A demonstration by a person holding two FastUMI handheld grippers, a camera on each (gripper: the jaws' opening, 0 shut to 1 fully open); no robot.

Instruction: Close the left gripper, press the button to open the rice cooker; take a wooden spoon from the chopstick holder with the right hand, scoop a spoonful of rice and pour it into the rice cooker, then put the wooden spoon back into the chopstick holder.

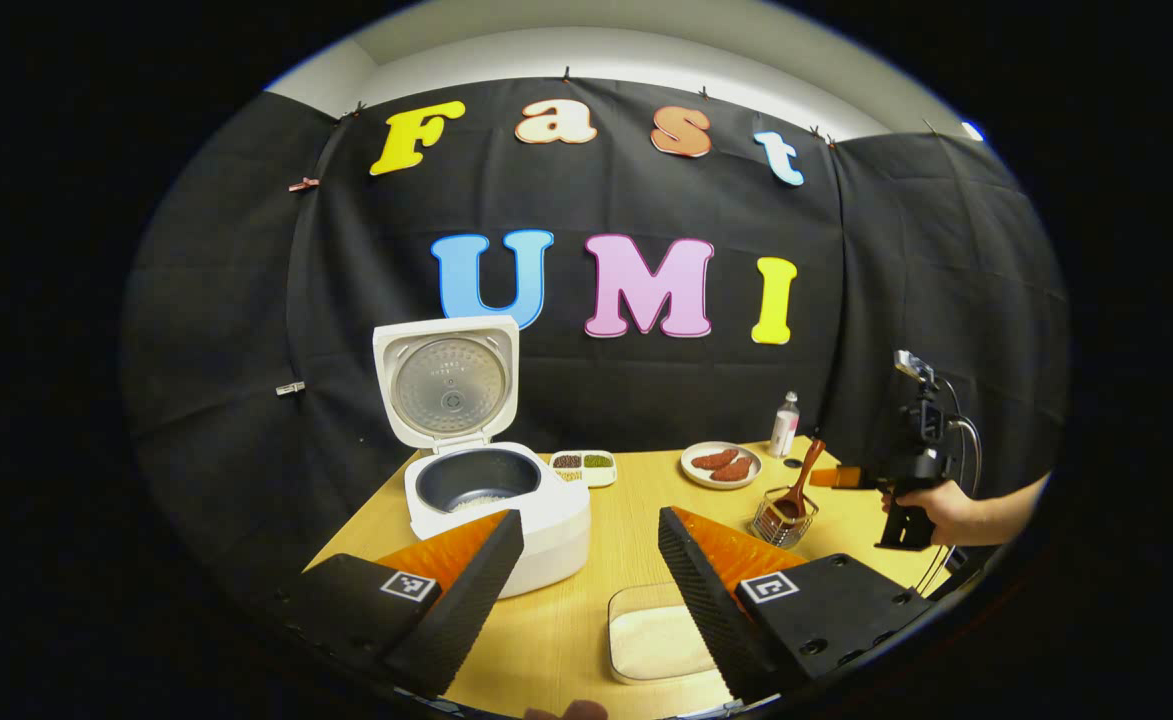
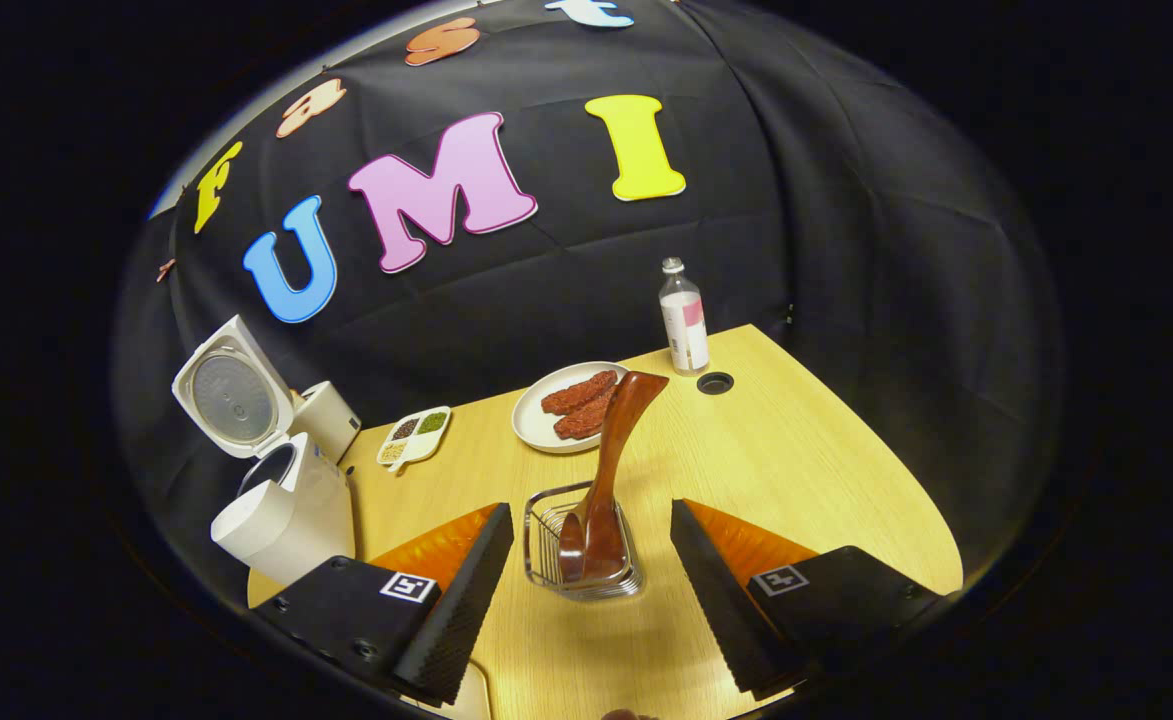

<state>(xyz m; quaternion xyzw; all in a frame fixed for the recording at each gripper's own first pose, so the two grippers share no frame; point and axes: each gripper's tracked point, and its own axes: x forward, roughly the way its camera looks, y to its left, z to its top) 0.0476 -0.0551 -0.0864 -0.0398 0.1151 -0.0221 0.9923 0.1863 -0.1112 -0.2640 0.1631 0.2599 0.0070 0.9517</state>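
One wooden spoon [image 2: 601, 480] stood in the wire chopstick holder [image 2: 580, 555], bowl end down inside the basket and handle leaning up and away toward the plate of reddish-brown food [image 2: 571, 405]. The right gripper [image 2: 591, 590] hung released, its fingers spread to either side of the holder and apart from both basket and spoon. In the left gripper view that same gripper [image 1: 831, 478] sat just beside the spoon's handle, held by a hand [image 1: 936, 505] at the far right.

The rice cooker [image 1: 491, 500] stood on the left part of the tabletop [image 1: 636, 520] with its lid [image 1: 449, 382] raised upright; a pale patch at the bottom of the dark inner pot appeared to be rice, though it was too small to be sure. The left gripper [image 1: 591, 590] was also released, fingers wide, hovering near the cooker's front. Between those fingers lay a shallow clear tray of white rice [image 1: 656, 640].

Farther back sat a small divided dish of beans [image 1: 584, 465], and a bottle [image 2: 684, 320] stood near the wall beside a round hole in the tabletop [image 2: 715, 383].
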